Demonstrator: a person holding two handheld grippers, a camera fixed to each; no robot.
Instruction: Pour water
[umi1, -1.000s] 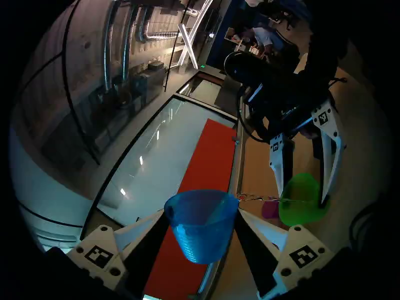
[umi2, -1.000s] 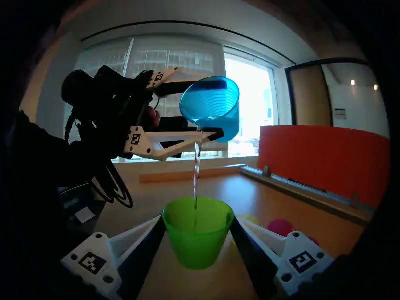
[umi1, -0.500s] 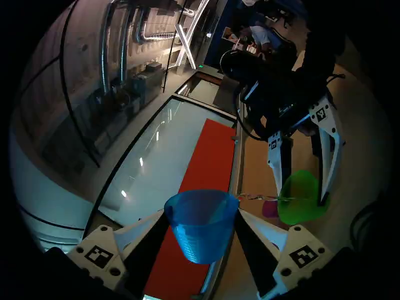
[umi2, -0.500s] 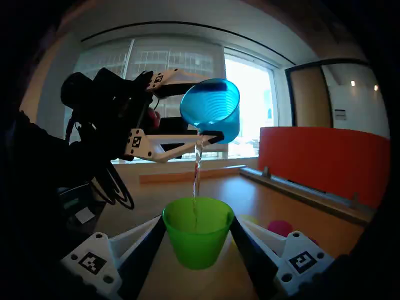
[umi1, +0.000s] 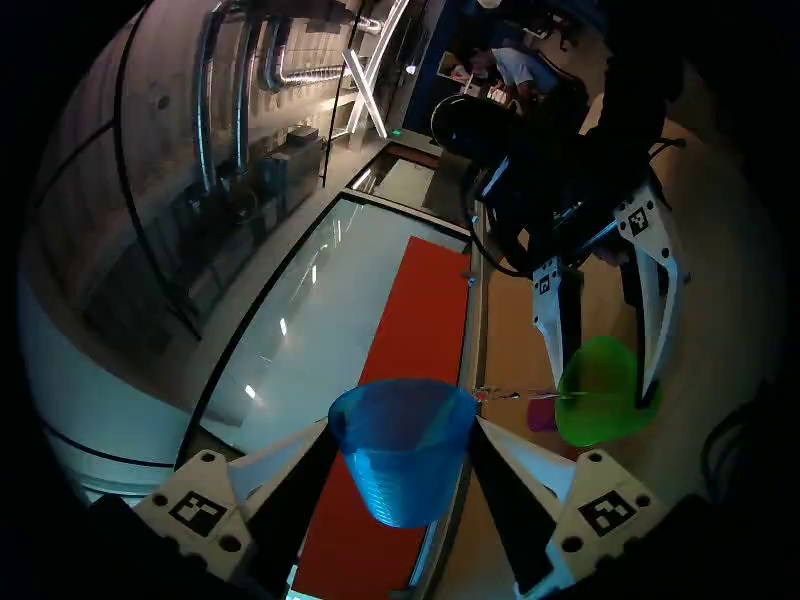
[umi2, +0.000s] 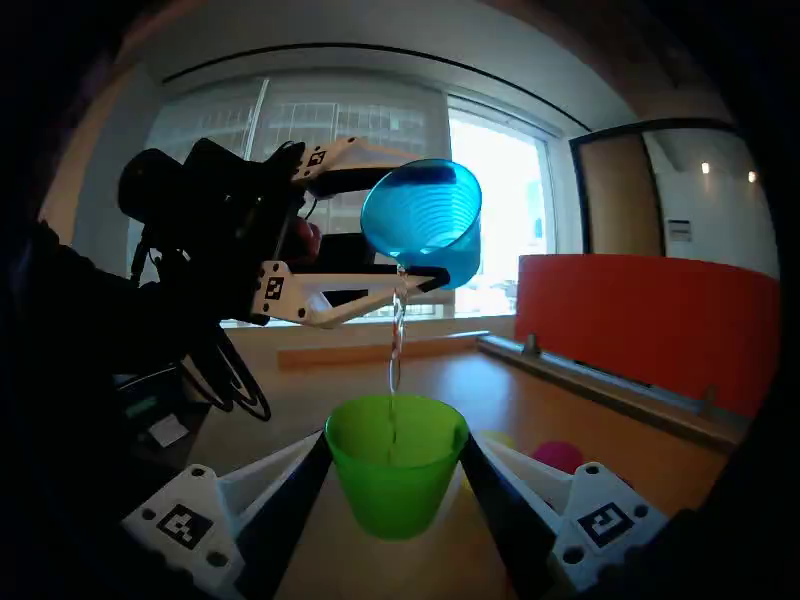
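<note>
Pouring water (umi2: 396, 340) from tilted blue cup (umi2: 422, 220), green cup (umi2: 395, 475) directly below

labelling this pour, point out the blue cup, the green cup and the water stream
blue cup (umi2: 425, 215), right gripper view, ribbed inside wall
green cup (umi2: 395, 490), right gripper view, outer wall
water stream (umi2: 396, 340), right gripper view, mid-fall

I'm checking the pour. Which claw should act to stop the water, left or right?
Left. The left claw holds the tilted blue cup, whose stream falls into the green cup held upright in the right claw; tipping the blue cup back would likely end it.
</note>
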